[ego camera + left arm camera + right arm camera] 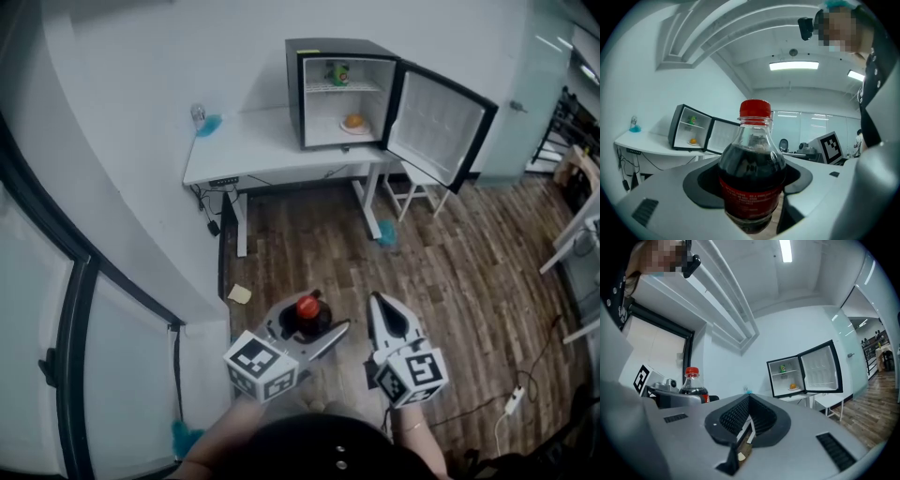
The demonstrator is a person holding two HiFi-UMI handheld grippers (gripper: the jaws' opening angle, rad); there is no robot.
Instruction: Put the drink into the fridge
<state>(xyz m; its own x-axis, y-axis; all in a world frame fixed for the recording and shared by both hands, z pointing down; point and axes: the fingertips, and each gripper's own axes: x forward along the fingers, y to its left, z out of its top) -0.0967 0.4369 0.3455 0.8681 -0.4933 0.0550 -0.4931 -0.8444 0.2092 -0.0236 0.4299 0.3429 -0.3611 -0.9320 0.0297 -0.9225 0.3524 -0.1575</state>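
The drink, a dark cola bottle with a red cap, stands upright between the jaws of my left gripper, which is shut on its body low over the wooden floor. The black pads press its sides. My right gripper hangs just to the right of the bottle, shut and empty. The black mini fridge stands far ahead on a white desk with its door swung open to the right.
Inside the fridge a green can sits on the shelf and an orange item on the bottom. A small bottle with a blue cloth stands at the desk's left end. A white stool is under the open door; a wall runs along the left.
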